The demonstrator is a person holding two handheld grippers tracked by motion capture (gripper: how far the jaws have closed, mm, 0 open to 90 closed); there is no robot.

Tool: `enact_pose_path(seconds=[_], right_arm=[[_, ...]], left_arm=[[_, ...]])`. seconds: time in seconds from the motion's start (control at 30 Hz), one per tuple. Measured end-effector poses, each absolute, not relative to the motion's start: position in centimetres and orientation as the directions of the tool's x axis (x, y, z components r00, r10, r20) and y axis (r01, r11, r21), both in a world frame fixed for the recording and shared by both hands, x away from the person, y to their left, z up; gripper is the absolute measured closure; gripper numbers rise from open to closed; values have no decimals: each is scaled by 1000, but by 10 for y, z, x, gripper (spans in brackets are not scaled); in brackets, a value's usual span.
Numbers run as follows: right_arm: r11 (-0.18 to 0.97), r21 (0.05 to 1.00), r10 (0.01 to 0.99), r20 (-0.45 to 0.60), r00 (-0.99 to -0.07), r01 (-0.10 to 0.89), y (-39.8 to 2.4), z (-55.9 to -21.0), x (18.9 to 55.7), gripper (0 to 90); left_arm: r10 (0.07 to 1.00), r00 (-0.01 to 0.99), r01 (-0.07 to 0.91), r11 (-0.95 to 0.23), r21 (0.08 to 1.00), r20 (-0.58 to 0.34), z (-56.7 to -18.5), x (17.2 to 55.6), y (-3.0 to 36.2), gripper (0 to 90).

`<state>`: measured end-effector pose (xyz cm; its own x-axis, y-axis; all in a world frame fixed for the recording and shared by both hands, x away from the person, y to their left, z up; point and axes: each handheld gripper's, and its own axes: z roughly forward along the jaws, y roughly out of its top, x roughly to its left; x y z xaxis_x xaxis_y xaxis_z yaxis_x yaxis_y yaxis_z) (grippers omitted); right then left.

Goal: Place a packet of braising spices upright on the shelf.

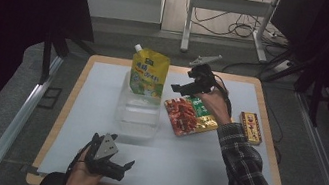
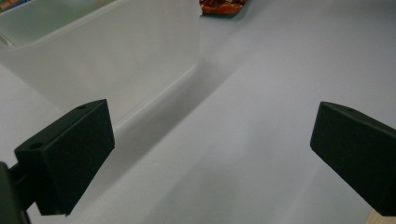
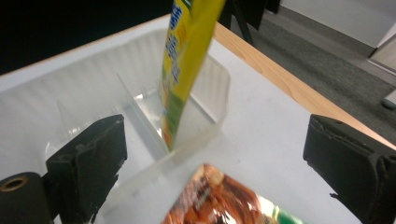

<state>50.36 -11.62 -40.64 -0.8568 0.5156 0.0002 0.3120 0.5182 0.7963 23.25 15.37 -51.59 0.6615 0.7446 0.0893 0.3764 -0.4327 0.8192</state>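
Yellow pouch (image 1: 148, 73) stands upright in the far compartment of the clear bin (image 1: 138, 113) on the tabletop (image 1: 101, 92). Right gripper (image 1: 182, 86) sits just right of the pouch, above the red snack pack (image 1: 189, 117) — jaws wide apart, nothing between them. Left gripper (image 1: 125, 167) rests near the front edge — jaws apart, empty.

Near half of the bench (image 1: 180, 168) lies open for passage. Mid-bench, the clear bin (image 1: 139, 111) with upright yellow pouch (image 1: 148, 74) blocks the way; red snack pack (image 1: 190, 115) and small box (image 1: 251, 128) obstruct the right.
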Motion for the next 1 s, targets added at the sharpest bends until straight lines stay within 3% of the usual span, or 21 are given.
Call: enact_pose_path(seconds=[1.0], right_arm=[[489, 787, 615, -7, -788, 375, -195, -442, 460, 41]], left_arm=[[737, 670, 372, -433, 821, 85, -518, 232, 151, 0]])
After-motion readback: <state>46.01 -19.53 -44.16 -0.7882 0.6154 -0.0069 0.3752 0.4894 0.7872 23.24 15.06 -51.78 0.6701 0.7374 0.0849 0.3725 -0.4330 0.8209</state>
